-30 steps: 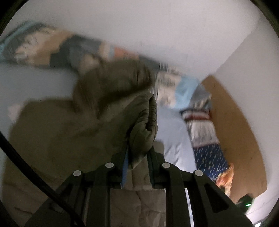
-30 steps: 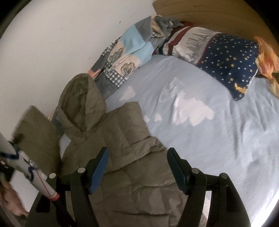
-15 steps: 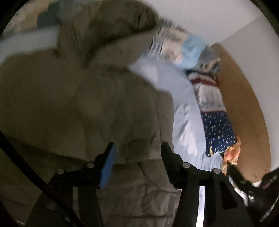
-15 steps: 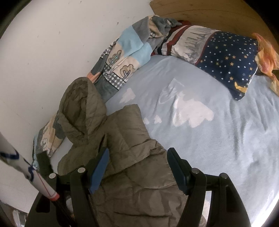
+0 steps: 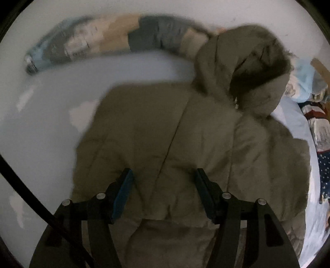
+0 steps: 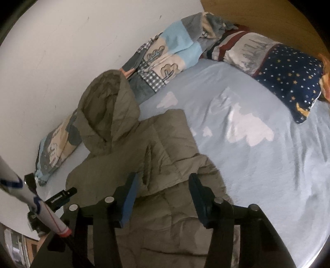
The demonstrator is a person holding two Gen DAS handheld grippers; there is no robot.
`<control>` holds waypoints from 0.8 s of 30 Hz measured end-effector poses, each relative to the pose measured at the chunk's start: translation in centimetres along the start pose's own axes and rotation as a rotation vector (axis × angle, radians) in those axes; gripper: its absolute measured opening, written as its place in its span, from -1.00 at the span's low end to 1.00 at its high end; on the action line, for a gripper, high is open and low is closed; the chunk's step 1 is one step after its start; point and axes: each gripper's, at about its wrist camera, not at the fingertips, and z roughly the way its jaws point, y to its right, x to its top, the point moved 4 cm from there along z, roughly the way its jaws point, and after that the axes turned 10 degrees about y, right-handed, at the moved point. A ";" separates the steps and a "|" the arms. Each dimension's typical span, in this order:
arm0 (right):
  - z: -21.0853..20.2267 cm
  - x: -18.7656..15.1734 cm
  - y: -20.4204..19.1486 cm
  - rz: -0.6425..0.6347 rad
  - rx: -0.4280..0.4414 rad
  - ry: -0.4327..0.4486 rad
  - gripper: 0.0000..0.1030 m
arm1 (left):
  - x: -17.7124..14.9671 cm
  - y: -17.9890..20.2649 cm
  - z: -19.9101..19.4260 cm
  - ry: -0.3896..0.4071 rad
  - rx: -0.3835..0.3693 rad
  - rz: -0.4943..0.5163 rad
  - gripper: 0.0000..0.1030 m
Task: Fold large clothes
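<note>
An olive-green padded hooded jacket (image 5: 185, 144) lies on the light blue bed sheet (image 5: 41, 134), both sleeves folded over its body. Its hood (image 5: 243, 68) points toward the wall. My left gripper (image 5: 163, 175) is open and empty just above the jacket's middle. In the right wrist view the same jacket (image 6: 144, 154) lies with its hood (image 6: 107, 107) against the wall. My right gripper (image 6: 163, 181) is open and empty above the folded right sleeve.
A patchwork quilt (image 6: 165, 53) runs along the white wall (image 6: 61, 51). A striped pillow (image 6: 243, 49) and a navy star pillow (image 6: 292, 72) lie at the wooden headboard (image 6: 268, 16). Bare sheet (image 6: 268, 154) extends right of the jacket. The left gripper's body (image 6: 59, 198) shows at the lower left.
My left gripper was shut on a sleeve, carried it over the jacket, opened and let it go. It now hovers above the jacket. My right gripper stayed open and barely moved.
</note>
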 end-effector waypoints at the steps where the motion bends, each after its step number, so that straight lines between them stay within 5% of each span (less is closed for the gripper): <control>1: 0.3 -0.2 -0.3 -0.007 -0.003 -0.007 0.07 | -0.3 0.2 0.7 -0.018 0.002 0.015 0.22; 4: 1.2 -0.9 -1.0 -0.024 -0.007 -0.031 0.07 | -0.1 0.8 1.4 -0.032 0.033 0.067 0.23; 10: 2.1 -1.6 -1.9 -0.041 -0.013 -0.048 0.07 | -0.7 -0.9 -5.0 0.063 -0.071 -0.057 0.23; 15: 2.7 -2.0 -2.9 -0.066 -0.006 -0.054 0.07 | -3.0 -4.1 -8.2 0.090 0.011 -0.117 0.22; 24: 5.2 -3.2 -6.9 -0.170 0.055 -0.040 -0.03 | -4.1 -3.5 -4.6 0.075 0.038 -0.030 0.23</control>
